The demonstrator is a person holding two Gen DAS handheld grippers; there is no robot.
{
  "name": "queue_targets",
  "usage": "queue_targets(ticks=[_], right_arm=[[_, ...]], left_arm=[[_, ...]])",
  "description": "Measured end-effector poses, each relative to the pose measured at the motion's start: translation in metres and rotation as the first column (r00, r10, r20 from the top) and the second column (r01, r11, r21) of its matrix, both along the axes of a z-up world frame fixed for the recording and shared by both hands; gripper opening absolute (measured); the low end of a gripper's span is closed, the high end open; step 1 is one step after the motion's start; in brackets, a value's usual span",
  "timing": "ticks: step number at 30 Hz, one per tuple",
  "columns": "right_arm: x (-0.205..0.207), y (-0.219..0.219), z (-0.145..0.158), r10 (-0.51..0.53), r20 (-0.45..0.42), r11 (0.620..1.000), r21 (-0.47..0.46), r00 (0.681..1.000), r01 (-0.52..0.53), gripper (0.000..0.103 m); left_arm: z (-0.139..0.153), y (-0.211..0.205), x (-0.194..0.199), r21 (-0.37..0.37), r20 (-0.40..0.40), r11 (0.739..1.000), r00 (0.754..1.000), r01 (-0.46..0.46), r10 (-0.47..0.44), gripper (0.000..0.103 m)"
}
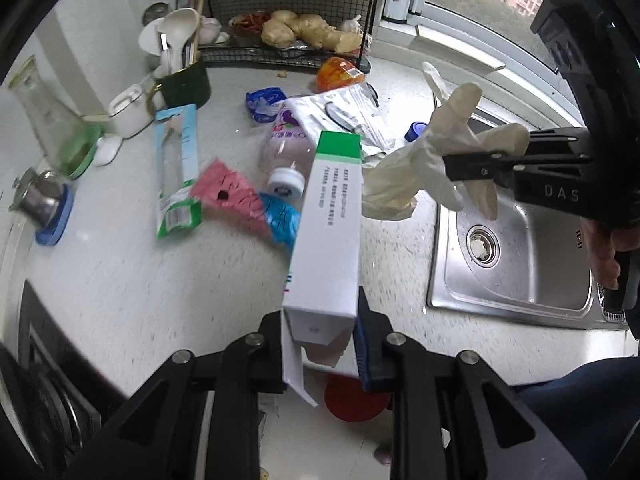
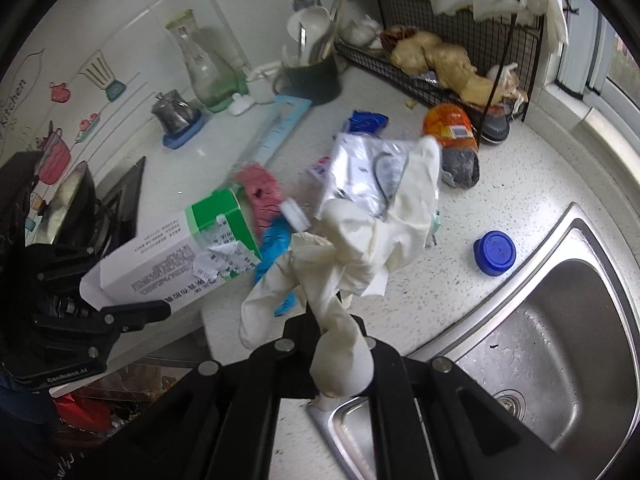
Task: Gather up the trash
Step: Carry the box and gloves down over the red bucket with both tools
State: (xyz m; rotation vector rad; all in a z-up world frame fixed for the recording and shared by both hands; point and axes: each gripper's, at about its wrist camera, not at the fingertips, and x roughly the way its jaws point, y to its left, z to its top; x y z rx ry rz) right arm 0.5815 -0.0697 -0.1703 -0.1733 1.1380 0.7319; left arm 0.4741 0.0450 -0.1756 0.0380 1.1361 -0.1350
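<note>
My left gripper (image 1: 320,320) is shut on a white carton with a green end (image 1: 328,224) and holds it above the counter; the carton also shows in the right wrist view (image 2: 176,256). My right gripper (image 2: 324,320) is shut on a crumpled white rubber glove (image 2: 360,248), held above the counter edge by the sink; the glove also shows in the left wrist view (image 1: 432,160). Loose trash lies on the counter: a pink wrapper (image 1: 232,196), a blue wrapper (image 1: 280,216), a plastic bottle (image 1: 286,156), a clear bag (image 1: 344,116), a blue cap (image 2: 495,252) and a long blue-green package (image 1: 176,168).
A steel sink (image 1: 516,248) lies to the right. A wire rack with ginger (image 1: 312,28) stands at the back. A utensil pot (image 1: 184,80), a glass jug (image 1: 44,116) and a small kettle (image 1: 40,200) stand at the left. A red bin (image 1: 352,400) shows below the counter.
</note>
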Motion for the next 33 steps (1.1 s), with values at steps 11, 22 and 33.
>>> queue_targets(ticks=[11,22,33], right_arm=[[-0.08,0.01,0.025,-0.023,0.061,1.0,0.013,0.998,0.022,0.003],[-0.189,0.013,0.034,-0.086,0.064,0.996,0.017,0.994,0.085,0.003],[-0.275,0.025,-0.006,-0.12,0.016,0.993,-0.013,0.993,0.12,0.003]], left_arm=[[0.019,0.012,-0.086,-0.008,0.06,1.0,0.998,-0.029,0.03,0.022],[0.019,0.014,-0.19,-0.027,0.096,0.999,0.995,0.024,-0.021,0.022],[-0.031,0.017,-0.266,-0.036,0.056,0.999,0.998,-0.034,0.036,0.022]])
